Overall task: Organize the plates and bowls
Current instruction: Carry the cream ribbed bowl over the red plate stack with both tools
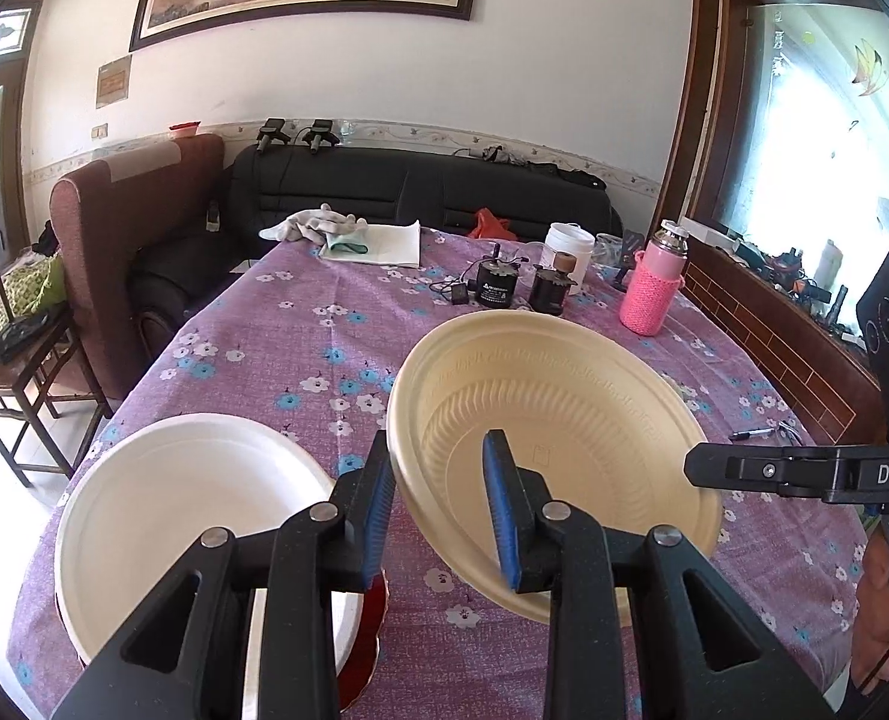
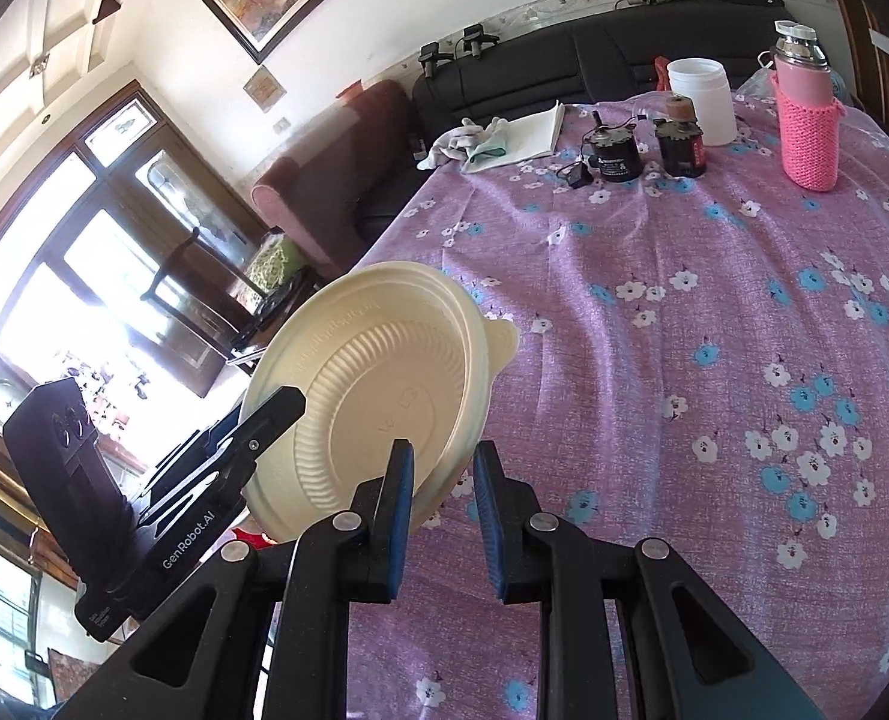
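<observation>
- The cream bowl (image 1: 555, 456) is held tilted above the purple floral tablecloth (image 1: 300, 348), its ribbed inside turned toward both cameras; in the right wrist view the same cream bowl (image 2: 378, 396) shows a small tab on its far-right rim.
- The left gripper (image 1: 441, 504) has its blue pads on either side of the bowl's near-left rim, one pad outside the wall and one inside; the pads look a little apart, and I cannot tell whether they truly pinch the rim.
- The right gripper (image 2: 444, 510) straddles the bowl's near edge, with its left pad in front of the bowl's inside and its right pad outside; the pads stand slightly apart, and contact with the rim cannot be made out.
- In the left wrist view the right gripper's finger reaches in from the right edge, near the bowl's right rim.
- A white plate (image 1: 186, 516) lies flat on the cloth at near left, just beside the bowl, resting on a red scalloped plate (image 1: 366, 648) that peeks out beneath it.
- At the far end of the table stand two dark motors (image 1: 495, 285), a white jar (image 1: 570, 246) and a pink bottle in a knitted sleeve (image 1: 654, 279).
- Far left on the cloth lie gloves on a folded white cloth (image 1: 378, 243).
- A marker pen (image 1: 753, 434) lies at the right edge of the table.
- Beyond the table is a dark sofa (image 1: 420, 192).
</observation>
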Motion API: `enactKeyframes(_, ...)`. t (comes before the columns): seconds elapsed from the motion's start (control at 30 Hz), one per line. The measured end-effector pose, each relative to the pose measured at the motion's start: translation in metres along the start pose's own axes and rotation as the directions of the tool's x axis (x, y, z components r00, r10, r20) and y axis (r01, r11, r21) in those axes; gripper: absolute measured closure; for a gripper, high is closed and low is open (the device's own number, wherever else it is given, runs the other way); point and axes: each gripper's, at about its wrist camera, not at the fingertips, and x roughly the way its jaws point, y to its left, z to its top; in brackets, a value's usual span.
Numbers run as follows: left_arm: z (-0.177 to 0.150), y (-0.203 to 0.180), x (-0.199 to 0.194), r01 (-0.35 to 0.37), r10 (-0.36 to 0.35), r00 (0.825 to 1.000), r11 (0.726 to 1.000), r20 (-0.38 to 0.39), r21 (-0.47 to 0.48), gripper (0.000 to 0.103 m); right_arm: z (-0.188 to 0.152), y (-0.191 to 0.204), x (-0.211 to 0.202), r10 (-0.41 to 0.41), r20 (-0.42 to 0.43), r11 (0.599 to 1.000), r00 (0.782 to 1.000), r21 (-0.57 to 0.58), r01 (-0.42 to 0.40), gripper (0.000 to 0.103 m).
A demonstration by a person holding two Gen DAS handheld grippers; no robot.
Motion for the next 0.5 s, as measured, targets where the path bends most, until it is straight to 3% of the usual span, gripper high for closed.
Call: enactKeyframes(0.5, -0.004, 0.024, -0.012, -0.025, 0.025, 1.000, 0.999, 0.009, -0.033, 0.076, 0.004, 0.018, 0.007, 0.040, -0.013, 0.999, 0.999, -0.029, -0.040, 0.080)
